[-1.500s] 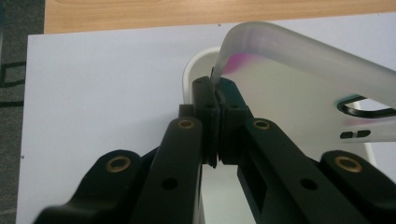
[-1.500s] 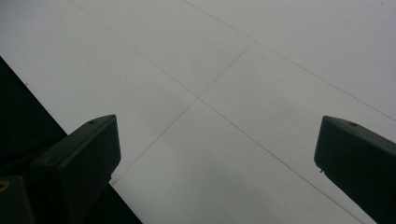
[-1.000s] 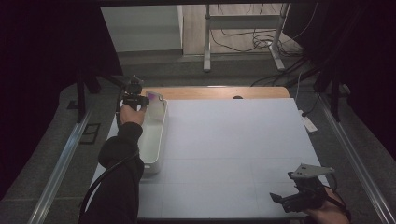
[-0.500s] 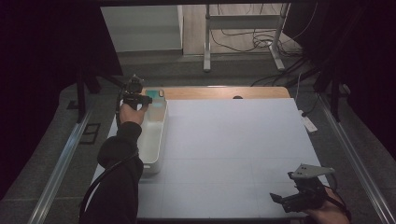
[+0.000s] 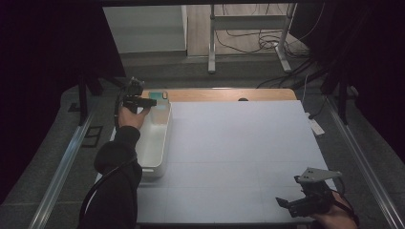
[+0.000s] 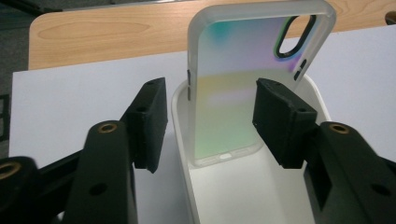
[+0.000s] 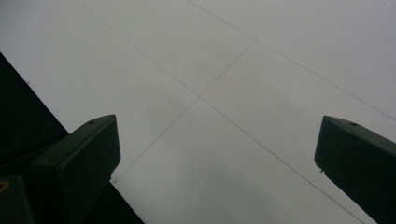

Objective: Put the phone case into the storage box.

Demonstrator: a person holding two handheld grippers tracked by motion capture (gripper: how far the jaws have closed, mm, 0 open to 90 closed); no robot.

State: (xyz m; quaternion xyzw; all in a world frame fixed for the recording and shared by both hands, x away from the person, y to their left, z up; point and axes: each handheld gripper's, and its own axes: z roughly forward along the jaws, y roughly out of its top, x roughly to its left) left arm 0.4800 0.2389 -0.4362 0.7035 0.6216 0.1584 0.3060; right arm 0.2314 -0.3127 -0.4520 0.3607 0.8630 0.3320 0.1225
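The left claw [image 6: 210, 121], jaws just opening and off the case [image 6: 247, 84], hovers over the bin [image 5: 155, 138] where the case leans upright against the far wall; the right claw [image 7: 215, 154] is spread.

The phone case [image 6: 243, 88] has a frosted, milky-clear rim and a back that fades in soft bands: teal at the top left, lilac across the upper right, pale yellow in the middle, light green toward the bottom. Its camera opening is edged in black. The tray [image 6: 243, 196] is plain white. The table cover [image 5: 248, 152] is pale grey-white, crossed by thin faint lines, with a strip of light wood [image 5: 229, 94] along the far edge. Both the left gripper [image 6: 210, 116] and the right gripper [image 7: 215, 149] are matt black.
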